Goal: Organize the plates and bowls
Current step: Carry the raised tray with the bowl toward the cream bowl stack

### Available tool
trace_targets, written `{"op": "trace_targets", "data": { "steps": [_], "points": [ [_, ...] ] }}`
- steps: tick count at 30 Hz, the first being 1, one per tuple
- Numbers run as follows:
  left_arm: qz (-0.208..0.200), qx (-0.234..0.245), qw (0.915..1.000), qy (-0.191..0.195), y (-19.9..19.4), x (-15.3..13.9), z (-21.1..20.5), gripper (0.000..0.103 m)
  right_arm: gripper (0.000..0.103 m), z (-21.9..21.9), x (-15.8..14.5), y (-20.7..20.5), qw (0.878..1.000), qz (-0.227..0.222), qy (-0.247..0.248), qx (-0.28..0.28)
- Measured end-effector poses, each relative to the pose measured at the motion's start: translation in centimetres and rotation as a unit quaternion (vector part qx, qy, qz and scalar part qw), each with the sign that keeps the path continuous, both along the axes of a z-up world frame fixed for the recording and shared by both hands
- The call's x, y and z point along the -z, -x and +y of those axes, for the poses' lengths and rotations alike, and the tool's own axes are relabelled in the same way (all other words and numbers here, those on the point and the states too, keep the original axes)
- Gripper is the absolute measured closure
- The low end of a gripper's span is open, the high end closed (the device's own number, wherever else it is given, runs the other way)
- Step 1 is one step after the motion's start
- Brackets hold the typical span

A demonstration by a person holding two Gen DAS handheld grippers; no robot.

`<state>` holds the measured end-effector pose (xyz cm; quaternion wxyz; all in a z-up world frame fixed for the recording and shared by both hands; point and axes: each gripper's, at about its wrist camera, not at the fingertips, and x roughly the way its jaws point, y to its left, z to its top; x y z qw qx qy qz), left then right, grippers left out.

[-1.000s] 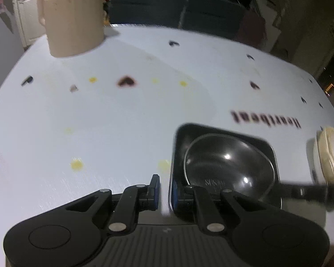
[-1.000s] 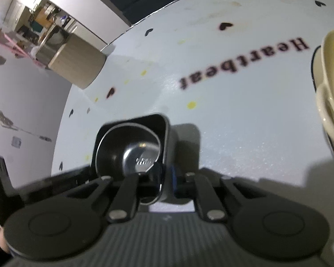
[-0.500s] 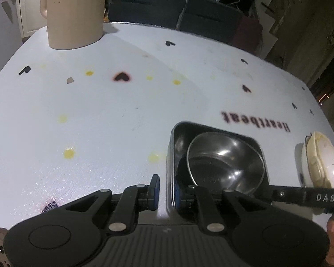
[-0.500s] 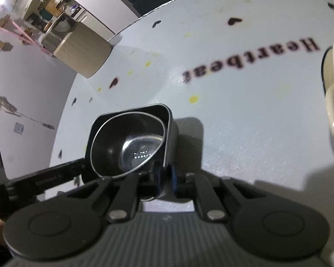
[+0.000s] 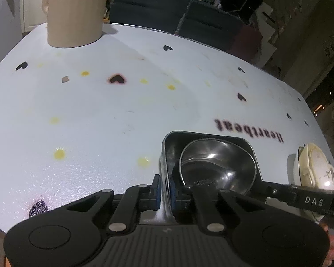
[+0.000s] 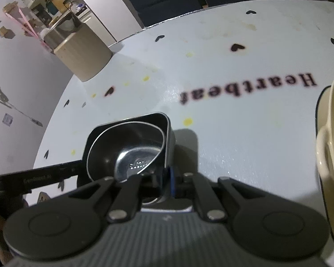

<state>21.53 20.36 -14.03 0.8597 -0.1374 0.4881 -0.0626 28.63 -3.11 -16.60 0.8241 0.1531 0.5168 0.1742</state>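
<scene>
Both tools pinching square steel tin [image 5: 211, 138] walls, round steel bowl [image 5: 218, 166] inside

My right gripper [image 6: 164, 181] is clamping the near wall of the square dark metal tray [image 6: 169, 133], which is holding a round steel bowl [image 6: 131, 153], on the white heart-printed desk [image 6: 233, 133].

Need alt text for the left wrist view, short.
The left claw pinches the near wall of a dark square metal tray holding a round steel bowl on a white heart-print table; a beige cylindrical container stands far left.
</scene>
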Motion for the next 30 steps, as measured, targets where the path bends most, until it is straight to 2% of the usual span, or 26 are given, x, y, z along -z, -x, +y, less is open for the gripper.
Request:
{"op": "trace_targets", "data": {
  "steps": [7,11,12,18,30],
  "points": [
    [-0.007,-0.017,0.9998,0.008,-0.4,0.3,0.1,0.094,0.094,-0.3,0.4,-0.4,1.0,-0.01,-0.013,0.005],
    [-0.012,-0.013,0.9996,-0.024,-0.7,0.3,-0.9,0.094,0.095,0.0,0.2,-0.3,1.0,-0.024,0.004,-0.011],
    [-0.012,-0.01,0.9994,-0.03,-0.7,0.3,-1.2,0.097,0.095,0.1,0.1,-0.3,1.0,-0.025,0.005,-0.013],
    [-0.007,-0.01,0.9995,-0.029,-0.5,0.2,-1.5,0.098,0.095,0.2,-0.9,0.0,0.998,-0.048,0.021,-0.03],
    [-0.056,-0.02,0.9982,-0.011,0.5,-5.1,-4.1,0.098,0.095,-3.9,-6.3,1.0,0.994,-0.103,-0.013,-0.022]
  ]
}}
